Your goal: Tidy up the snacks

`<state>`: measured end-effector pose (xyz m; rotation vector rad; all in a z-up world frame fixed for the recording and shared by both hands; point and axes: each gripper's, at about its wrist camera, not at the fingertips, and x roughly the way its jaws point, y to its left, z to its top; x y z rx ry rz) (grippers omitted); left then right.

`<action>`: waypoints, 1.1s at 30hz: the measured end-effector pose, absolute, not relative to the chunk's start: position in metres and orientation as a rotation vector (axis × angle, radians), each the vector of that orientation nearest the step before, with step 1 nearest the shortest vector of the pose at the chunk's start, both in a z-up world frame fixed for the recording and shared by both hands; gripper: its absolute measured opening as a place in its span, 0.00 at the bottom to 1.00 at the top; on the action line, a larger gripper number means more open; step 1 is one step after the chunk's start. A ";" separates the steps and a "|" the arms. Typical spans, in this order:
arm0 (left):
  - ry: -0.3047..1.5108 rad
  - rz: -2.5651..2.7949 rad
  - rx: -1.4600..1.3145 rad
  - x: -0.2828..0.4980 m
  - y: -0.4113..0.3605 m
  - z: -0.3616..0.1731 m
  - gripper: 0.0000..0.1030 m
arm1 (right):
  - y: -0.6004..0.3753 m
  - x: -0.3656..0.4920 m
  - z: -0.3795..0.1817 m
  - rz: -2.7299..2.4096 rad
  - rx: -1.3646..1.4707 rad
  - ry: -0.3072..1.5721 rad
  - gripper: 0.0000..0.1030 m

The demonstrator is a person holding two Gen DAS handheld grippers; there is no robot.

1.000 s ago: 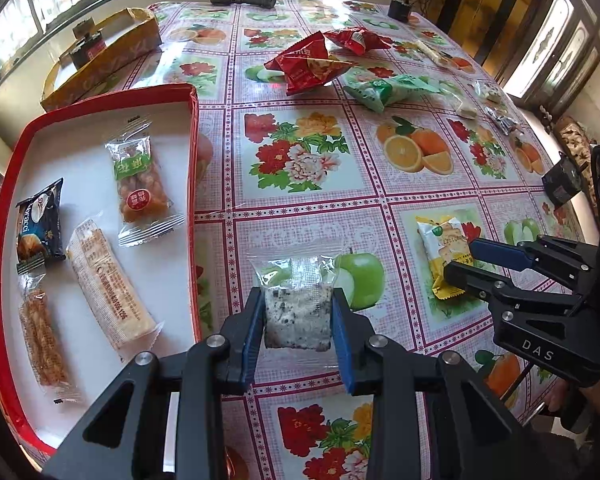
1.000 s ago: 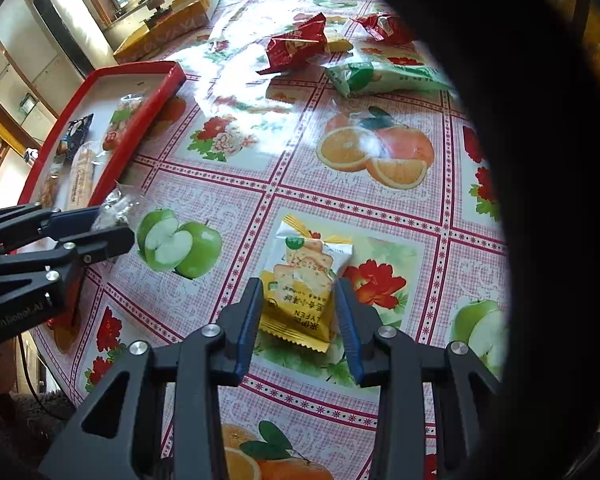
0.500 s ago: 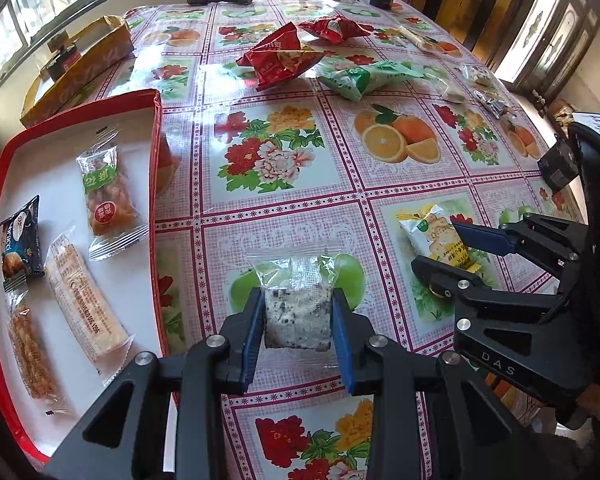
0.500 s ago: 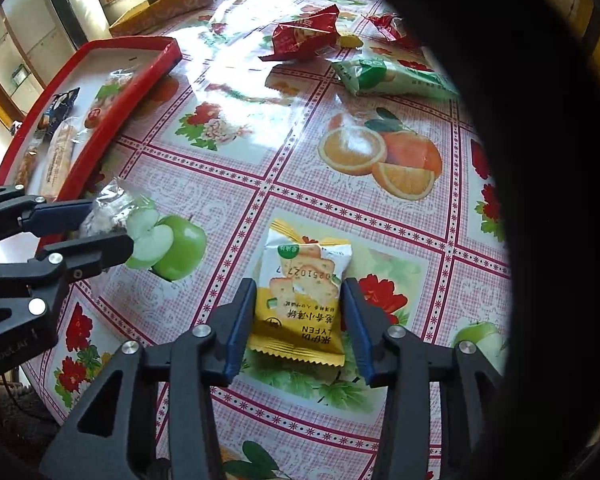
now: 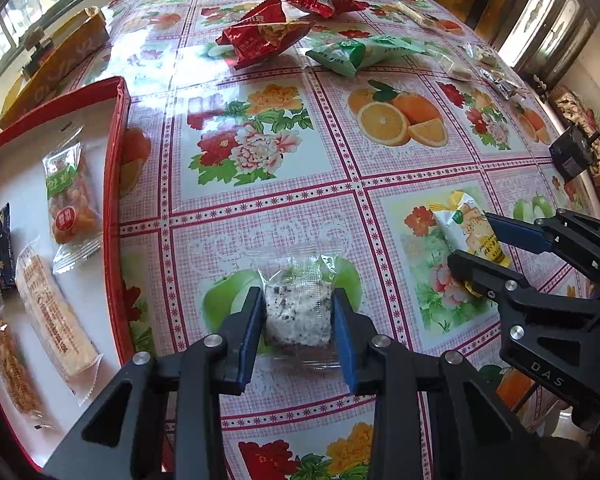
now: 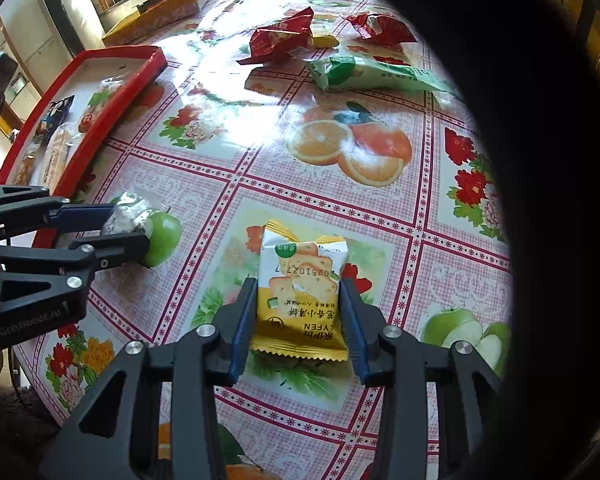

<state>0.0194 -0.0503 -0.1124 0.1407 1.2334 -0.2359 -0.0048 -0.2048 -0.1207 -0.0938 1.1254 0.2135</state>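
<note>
Gripping a clear-wrapped speckled cake [image 5: 298,312] on the tablecloth [image 5: 260,216], left gripper [image 5: 298,330] pinches it; right gripper [image 6: 300,320] clamps a yellow cracker pack [image 6: 302,296]. Red tray [image 5: 114,200] is cut off, its labels unreadable.

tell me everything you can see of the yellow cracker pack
The cracker pack is a small pillow pouch of shiny film, white above and yellow below, with crimped ends, a cracker picture, a green dot, a printed date and dark lettering. It looks sealed, and lies on the tablecloth over a flower panel. The right gripper brackets it, blue fingers against both long sides.
</note>
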 end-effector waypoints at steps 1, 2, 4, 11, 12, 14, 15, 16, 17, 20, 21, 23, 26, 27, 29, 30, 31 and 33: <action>1.230 -0.230 0.155 0.020 -0.052 -0.113 0.33 | -0.205 -0.005 -0.121 0.216 -0.093 1.123 0.41; 1.236 -0.237 0.144 0.022 -0.052 -0.113 0.33 | -0.206 -0.006 -0.120 0.218 -0.089 1.120 0.41; 1.243 -0.245 0.103 0.024 -0.049 -0.111 0.32 | -0.208 -0.007 -0.120 0.223 -0.087 1.118 0.41; 1.257 -0.262 0.064 0.024 -0.040 -0.109 0.31 | -0.209 -0.008 -0.115 0.249 -0.090 1.100 0.40; 1.246 -0.261 0.070 0.023 -0.040 -0.107 0.31 | -0.208 -0.008 -0.115 0.254 -0.089 1.100 0.40; 1.229 -0.267 0.060 0.021 -0.039 -0.101 0.31 | -0.207 -0.008 -0.112 0.265 -0.086 1.094 0.40; 1.223 -0.269 0.055 0.020 -0.039 -0.097 0.31 | -0.206 -0.008 -0.110 0.272 -0.088 1.091 0.40; 1.213 -0.263 0.055 0.019 -0.038 -0.093 0.31 | -0.204 -0.008 -0.108 0.277 -0.093 1.087 0.40; 1.202 -0.258 0.056 0.018 -0.037 -0.090 0.31 | -0.203 -0.008 -0.106 0.281 -0.095 1.082 0.40; 1.175 -0.242 0.050 0.015 -0.031 -0.079 0.31 | -0.196 -0.007 -0.100 0.294 -0.102 1.072 0.40; 1.166 -0.233 0.051 0.013 -0.029 -0.076 0.31 | -0.193 -0.006 -0.099 0.301 -0.104 1.071 0.40; 1.149 -0.220 0.049 0.010 -0.022 -0.069 0.31 | -0.186 -0.004 -0.094 0.316 -0.111 1.064 0.40; 1.130 -0.192 0.038 0.005 -0.010 -0.061 0.31 | -0.169 0.000 -0.088 0.347 -0.126 1.051 0.40; 1.122 -0.174 0.037 0.003 -0.004 -0.059 0.31 | -0.163 0.001 -0.086 0.361 -0.131 1.048 0.40; 1.112 -0.145 0.027 -0.001 0.008 -0.056 0.31 | -0.147 0.003 -0.082 0.388 -0.150 1.037 0.40; 1.108 -0.130 0.020 -0.002 0.015 -0.055 0.31 | -0.139 0.005 -0.080 0.403 -0.158 1.033 0.40; 1.105 -0.111 0.012 -0.004 0.022 -0.054 0.31 | -0.130 0.006 -0.078 0.421 -0.167 1.029 0.40; 1.099 -0.075 -0.003 -0.007 0.037 -0.052 0.31 | -0.111 0.008 -0.075 0.457 -0.186 1.020 0.40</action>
